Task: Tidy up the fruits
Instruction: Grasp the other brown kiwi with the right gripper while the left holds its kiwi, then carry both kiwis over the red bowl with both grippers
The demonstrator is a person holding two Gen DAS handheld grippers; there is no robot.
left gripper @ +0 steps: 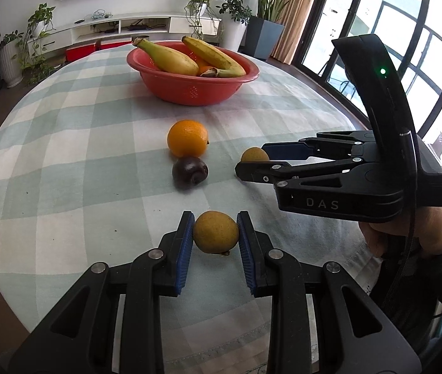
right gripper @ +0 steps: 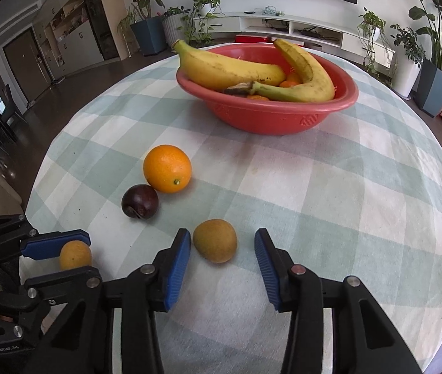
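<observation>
My left gripper is shut on a small yellow-brown fruit, just above the checked cloth; the right wrist view shows that same gripper and fruit at the lower left. My right gripper is open around a second yellow-brown fruit lying on the table. Its left pad is close to the fruit and its right pad stands clear. In the left wrist view the right gripper comes in from the right with that fruit between its fingers. An orange and a dark plum lie touching each other.
A red bowl at the far side of the table holds two bananas and small oranges. A checked tablecloth covers the round table. A person's hand holds the right gripper. Plants and a TV cabinet stand beyond.
</observation>
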